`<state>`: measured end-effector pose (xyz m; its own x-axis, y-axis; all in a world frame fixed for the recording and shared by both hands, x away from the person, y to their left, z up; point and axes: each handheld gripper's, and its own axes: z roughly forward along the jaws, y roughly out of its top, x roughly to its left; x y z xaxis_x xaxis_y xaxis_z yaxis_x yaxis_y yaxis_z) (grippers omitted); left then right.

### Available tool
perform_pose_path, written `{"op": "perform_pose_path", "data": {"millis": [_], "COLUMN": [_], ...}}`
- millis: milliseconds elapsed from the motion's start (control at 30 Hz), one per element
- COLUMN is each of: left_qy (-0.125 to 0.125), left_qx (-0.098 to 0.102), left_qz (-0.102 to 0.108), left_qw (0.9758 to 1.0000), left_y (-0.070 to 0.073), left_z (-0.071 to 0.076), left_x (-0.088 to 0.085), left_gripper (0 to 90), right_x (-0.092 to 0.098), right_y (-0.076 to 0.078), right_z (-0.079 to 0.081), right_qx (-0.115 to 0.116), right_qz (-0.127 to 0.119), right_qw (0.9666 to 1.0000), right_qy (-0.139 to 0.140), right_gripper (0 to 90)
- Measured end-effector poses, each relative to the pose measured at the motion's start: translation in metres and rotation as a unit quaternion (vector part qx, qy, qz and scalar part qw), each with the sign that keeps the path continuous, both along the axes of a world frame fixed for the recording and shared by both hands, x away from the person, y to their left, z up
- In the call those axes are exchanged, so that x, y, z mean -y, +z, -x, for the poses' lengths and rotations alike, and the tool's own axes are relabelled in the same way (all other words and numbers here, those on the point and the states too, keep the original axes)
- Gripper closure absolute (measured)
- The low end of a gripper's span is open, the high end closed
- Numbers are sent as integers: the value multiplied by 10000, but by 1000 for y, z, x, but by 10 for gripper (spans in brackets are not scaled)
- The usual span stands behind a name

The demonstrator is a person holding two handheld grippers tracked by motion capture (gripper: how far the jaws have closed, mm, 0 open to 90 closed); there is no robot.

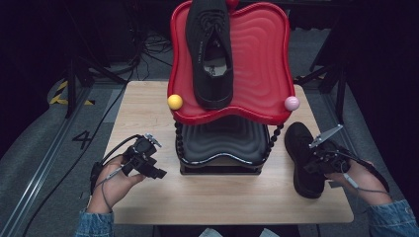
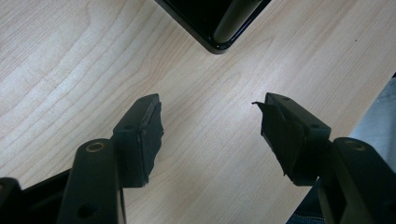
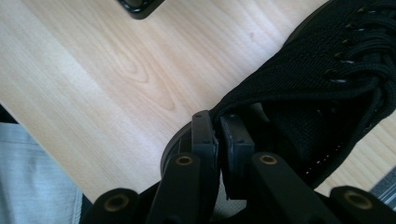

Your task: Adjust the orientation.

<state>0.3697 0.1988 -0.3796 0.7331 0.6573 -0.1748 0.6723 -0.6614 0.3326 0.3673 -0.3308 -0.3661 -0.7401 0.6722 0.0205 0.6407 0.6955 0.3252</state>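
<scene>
A black knit shoe [image 1: 210, 49] lies on the red upper tray [image 1: 257, 59] of a two-tier rack, toe pointing away. A second black shoe [image 1: 299, 148] rests on the wooden table right of the rack. My right gripper [image 1: 316, 163] is shut on it. In the right gripper view its jaws [image 3: 217, 123] pinch the collar edge of that shoe [image 3: 308, 70], one pad inside the opening and one outside. My left gripper [image 1: 160, 173] hovers left of the rack's front. Seen in the left gripper view, it [image 2: 210, 126] is open with bare wood between the pads.
The rack's black lower tray [image 1: 222, 140] sits under the red one, and its corner [image 2: 219, 23] lies just ahead of my left gripper. A yellow ball [image 1: 175, 101] and a pink ball [image 1: 291, 103] cap the red tray's front corners. The table edge runs close behind both hands.
</scene>
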Motion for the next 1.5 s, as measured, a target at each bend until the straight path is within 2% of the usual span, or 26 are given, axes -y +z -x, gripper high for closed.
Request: {"op": "perform_pose_path", "data": {"millis": [67, 233, 400, 500, 800, 1033, 1200, 1300, 1400, 1500], "left_qy": [-7, -14, -3, -16, 10, -1, -4, -12, 2, -5], "left_qx": [2, -45, -63, -75, -81, -69, -106, -140, -92, -148], "left_qz": [0, 6, 25, 30, 28, 31, 39, 52, 59, 77], "left_qw": [10000, 10000, 10000, 10000, 10000, 10000, 9999, 9999, 9999, 9999], "left_y": [0, -1, -1, -1, -2, -4, -4, -5, -4, -5], "left_z": [0, 0, 0, 0, 0, -1, -1, -1, -1, -1], "left_x": [0, 0, 1, 1, 2, 1, 0, 0, 0, 0], "left_gripper": [388, 388, 388, 388, 386, 384, 384, 384, 384, 384], "right_x": [-1, 4, 7, 11, 9, 2, 4, 4, 3, 3], "right_y": [-1, -1, -8, -17, -30, -40, -41, -40, -39, -39], "right_z": [2, 5, 10, 10, 12, 12, 11, 11, 10, 10], "right_qx": [57, -105, -334, -416, -413, -578, -663, -666, -641, -639], "right_qz": [24, -109, -122, -136, -226, -160, -268, -258, -214, -209], "right_qw": [10000, 9999, 9992, 9990, 9988, 9979, 9973, 9972, 9975, 9976], "right_qy": [-1, 51, 160, 108, 97, 225, 193, 207, 192, 185], "right_gripper": [853, 703, 666, 651, 672, 748, 806, 833, 853, 859]}}
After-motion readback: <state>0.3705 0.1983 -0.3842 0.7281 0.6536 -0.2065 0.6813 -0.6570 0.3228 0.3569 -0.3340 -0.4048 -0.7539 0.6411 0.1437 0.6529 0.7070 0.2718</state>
